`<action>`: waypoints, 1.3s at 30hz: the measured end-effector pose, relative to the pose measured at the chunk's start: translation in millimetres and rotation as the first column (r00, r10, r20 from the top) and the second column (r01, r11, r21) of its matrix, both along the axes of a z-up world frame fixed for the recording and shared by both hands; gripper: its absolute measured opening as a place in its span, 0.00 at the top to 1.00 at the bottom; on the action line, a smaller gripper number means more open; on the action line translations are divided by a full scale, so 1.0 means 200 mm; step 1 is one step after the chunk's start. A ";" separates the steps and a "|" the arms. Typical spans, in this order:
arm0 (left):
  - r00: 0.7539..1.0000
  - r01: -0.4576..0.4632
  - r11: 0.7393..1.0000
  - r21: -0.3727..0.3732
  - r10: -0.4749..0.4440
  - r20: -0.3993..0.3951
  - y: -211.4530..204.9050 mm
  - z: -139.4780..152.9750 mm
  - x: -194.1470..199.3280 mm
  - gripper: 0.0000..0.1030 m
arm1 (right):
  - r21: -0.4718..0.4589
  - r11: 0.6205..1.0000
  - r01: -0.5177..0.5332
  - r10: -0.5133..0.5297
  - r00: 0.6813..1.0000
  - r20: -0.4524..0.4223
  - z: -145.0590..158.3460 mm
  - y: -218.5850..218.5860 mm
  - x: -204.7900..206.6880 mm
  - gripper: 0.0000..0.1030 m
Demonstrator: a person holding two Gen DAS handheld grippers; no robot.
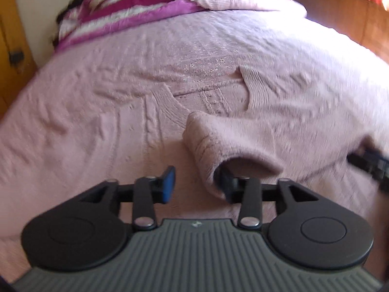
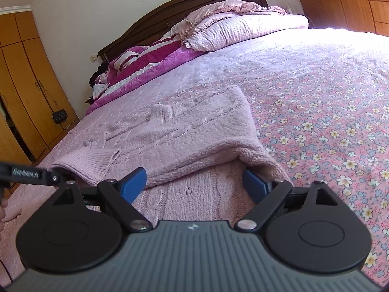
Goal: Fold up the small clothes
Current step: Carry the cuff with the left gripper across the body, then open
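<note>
A pink knitted sweater (image 2: 194, 126) lies spread on the bed, its lower part folded up over itself. In the left wrist view, which is blurred, the sweater's sleeve cuff (image 1: 231, 150) drapes over the right finger of my left gripper (image 1: 197, 186). Its jaws stand apart and nothing is pinched between the blue pads. In the right wrist view my right gripper (image 2: 194, 185) is wide open at the sweater's near edge, the folded layer running across between its fingers and its right fingertip tucked under the knit. My left gripper (image 2: 58, 176) shows there at the sleeve cuff (image 2: 92, 160).
The bed has a pink flowered cover (image 2: 328, 112). Bunched magenta and checked quilts (image 2: 218, 31) lie by the dark headboard (image 2: 170, 14). Wooden wardrobes (image 2: 22, 85) stand left, wooden cabinets (image 2: 345, 4) at back right. Part of a hand (image 2: 2, 210) shows at the left edge.
</note>
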State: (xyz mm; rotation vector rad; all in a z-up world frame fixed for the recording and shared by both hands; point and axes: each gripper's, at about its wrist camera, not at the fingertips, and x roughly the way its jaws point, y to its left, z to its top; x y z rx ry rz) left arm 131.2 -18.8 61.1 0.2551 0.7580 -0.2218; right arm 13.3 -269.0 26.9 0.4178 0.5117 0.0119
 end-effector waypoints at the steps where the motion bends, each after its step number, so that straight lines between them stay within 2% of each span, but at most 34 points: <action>1: 1.000 0.017 0.999 0.041 -0.018 0.017 -0.02 0.00 -0.02 0.54 | -0.003 1.000 0.000 0.000 1.000 0.000 0.00 0.00 0.00 0.12; 7: 0.982 0.093 0.964 0.250 -0.130 0.136 -0.17 -0.02 -0.08 0.52 | -0.024 1.000 -0.008 0.008 1.000 0.007 -0.01 0.02 0.00 0.10; 10: 0.958 0.144 0.941 0.305 -0.210 0.197 -0.26 -0.06 -0.10 0.52 | -0.043 0.999 -0.016 0.016 1.000 0.008 -0.02 0.03 0.00 0.08; 11: 0.945 0.164 0.934 0.317 -0.241 0.220 -0.28 -0.07 -0.12 0.55 | -0.045 0.999 -0.017 0.017 1.000 0.009 -0.02 0.04 0.00 0.08; 12: 0.937 0.180 0.930 0.322 -0.261 0.231 -0.31 -0.09 -0.12 0.76 | -0.044 0.999 -0.018 0.018 1.000 0.009 -0.02 0.04 0.00 0.08; 13: 0.941 0.181 0.931 0.316 -0.258 0.221 -0.33 -0.10 -0.12 0.91 | -0.042 0.999 -0.018 0.019 1.000 0.010 -0.02 0.03 0.00 0.07; 16: 0.964 0.121 0.972 0.204 -0.164 0.210 -0.28 -0.08 -0.07 0.91 | -0.036 0.999 -0.020 0.021 1.000 0.012 -0.02 0.03 0.01 0.07; 19: 0.977 -0.017 0.998 0.054 0.005 0.214 -0.15 -0.01 -0.05 0.91 | -0.036 0.999 -0.022 0.022 1.000 0.014 -0.02 0.02 0.00 0.07; 22: 0.963 -0.182 0.980 -0.081 0.194 0.186 0.04 0.02 -0.03 0.89 | -0.040 0.999 -0.023 0.023 1.000 0.012 -0.03 0.03 0.01 0.06; 25: 0.956 -0.252 0.951 -0.181 0.274 0.105 0.20 0.00 -0.04 0.87 | -0.046 0.999 -0.024 0.025 1.000 0.010 -0.03 0.03 0.01 0.06; 28: 0.955 -0.279 0.938 -0.205 0.294 0.047 0.30 -0.03 -0.08 0.86 | -0.056 0.998 -0.027 0.028 1.000 0.004 -0.03 0.03 0.02 0.05; 33: 0.953 -0.290 0.944 -0.156 0.300 0.042 0.38 -0.08 -0.18 0.80 | -0.094 0.994 -0.048 0.047 0.999 -0.020 -0.03 0.06 0.05 0.01; 36: 0.955 -0.287 0.940 -0.183 0.297 0.027 0.42 -0.07 -0.23 0.80 | -0.102 0.993 -0.058 0.055 0.998 -0.030 -0.03 0.07 0.06 0.00; 38: 0.955 -0.286 0.935 -0.210 0.296 0.018 0.45 -0.06 -0.24 0.75 | -0.103 0.993 -0.060 0.057 0.998 -0.031 -0.03 0.07 0.06 0.00; 39: 0.954 -0.288 0.933 -0.217 0.299 0.019 0.46 -0.06 -0.25 0.68 | -0.103 0.993 -0.062 0.059 0.998 -0.033 -0.03 0.06 0.07 0.00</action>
